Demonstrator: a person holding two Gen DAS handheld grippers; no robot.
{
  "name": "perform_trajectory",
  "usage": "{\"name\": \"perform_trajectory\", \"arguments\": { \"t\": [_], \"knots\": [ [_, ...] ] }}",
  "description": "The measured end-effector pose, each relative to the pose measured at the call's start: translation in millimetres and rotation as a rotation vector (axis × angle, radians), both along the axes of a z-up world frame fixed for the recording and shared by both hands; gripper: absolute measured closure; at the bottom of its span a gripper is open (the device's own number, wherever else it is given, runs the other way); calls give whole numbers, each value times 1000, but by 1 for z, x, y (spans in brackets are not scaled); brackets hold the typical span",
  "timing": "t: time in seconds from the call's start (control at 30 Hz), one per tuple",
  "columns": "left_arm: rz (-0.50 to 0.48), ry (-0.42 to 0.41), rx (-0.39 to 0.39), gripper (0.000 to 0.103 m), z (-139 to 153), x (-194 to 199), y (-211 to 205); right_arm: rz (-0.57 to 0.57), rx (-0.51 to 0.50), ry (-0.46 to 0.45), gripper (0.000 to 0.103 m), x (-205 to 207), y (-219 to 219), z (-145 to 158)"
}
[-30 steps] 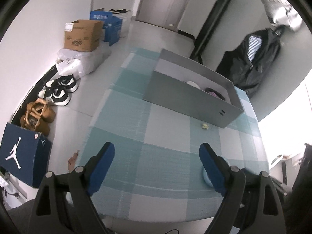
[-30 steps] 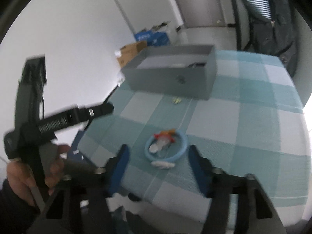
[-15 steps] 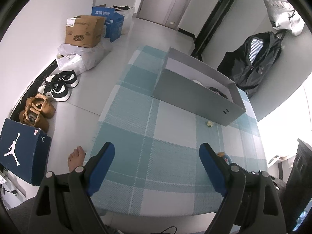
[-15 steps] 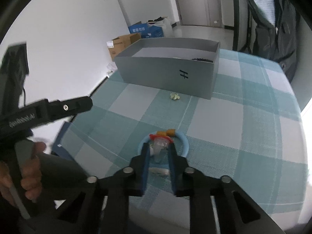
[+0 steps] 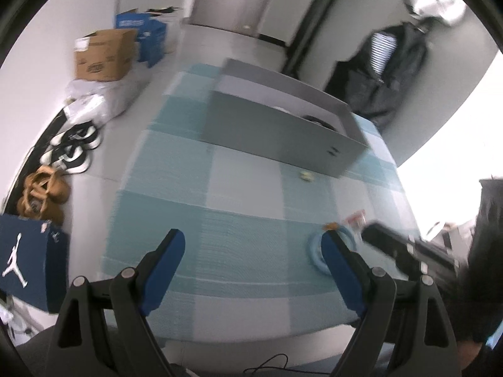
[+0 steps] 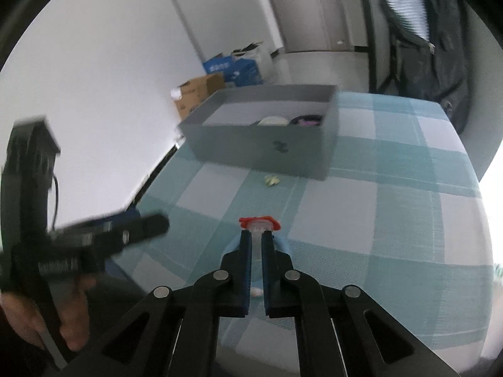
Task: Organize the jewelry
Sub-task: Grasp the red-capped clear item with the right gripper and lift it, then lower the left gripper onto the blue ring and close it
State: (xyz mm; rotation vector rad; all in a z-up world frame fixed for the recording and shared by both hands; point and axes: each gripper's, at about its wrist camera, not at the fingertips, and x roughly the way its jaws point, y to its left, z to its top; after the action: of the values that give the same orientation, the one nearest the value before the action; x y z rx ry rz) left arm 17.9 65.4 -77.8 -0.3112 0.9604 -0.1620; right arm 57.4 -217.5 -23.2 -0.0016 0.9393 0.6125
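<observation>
We see our right hand-held gripper [image 6: 257,245] closed tight on a small clear packet with a red top edge [image 6: 259,223], its jaws having just drawn together, above a pale blue ring-shaped bracelet [image 5: 318,253] on the teal-and-white checked bench [image 6: 393,207]. Our left hand-held gripper [image 5: 251,251] hangs wide open, empty. An open grey cardboard box [image 6: 267,150] sits farther back.

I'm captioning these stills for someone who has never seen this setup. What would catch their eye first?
First, the right gripper, its blue pads shut on a small clear packet with a red top, above the blue ring on the teal checked tablecloth. Behind it stands the open grey box, with a small yellowish trinket just in front. The left gripper gapes wide, empty, over the cloth's near edge.
</observation>
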Motion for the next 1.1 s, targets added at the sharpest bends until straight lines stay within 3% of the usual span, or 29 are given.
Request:
{"name": "perform_trajectory", "arguments": {
  "t": [0.33,0.6,0.73,0.83,1.1],
  "knots": [
    [-241,0,93,18,0,-2,-65,-160,108,-2,98,20,-61,20],
    [-249,55,162,18,-11,10,-87,-165,131,-9,98,20,-71,25],
    [-236,51,239,19,-13,9,-91,-160,133,-7,98,21,-72,24],
    [-240,35,287,46,-13,8,-92,-159,147,1,98,23,-73,24],
    [-248,12,312,49,-15,10,-95,-159,162,9,98,26,-73,23]
  ]
}}
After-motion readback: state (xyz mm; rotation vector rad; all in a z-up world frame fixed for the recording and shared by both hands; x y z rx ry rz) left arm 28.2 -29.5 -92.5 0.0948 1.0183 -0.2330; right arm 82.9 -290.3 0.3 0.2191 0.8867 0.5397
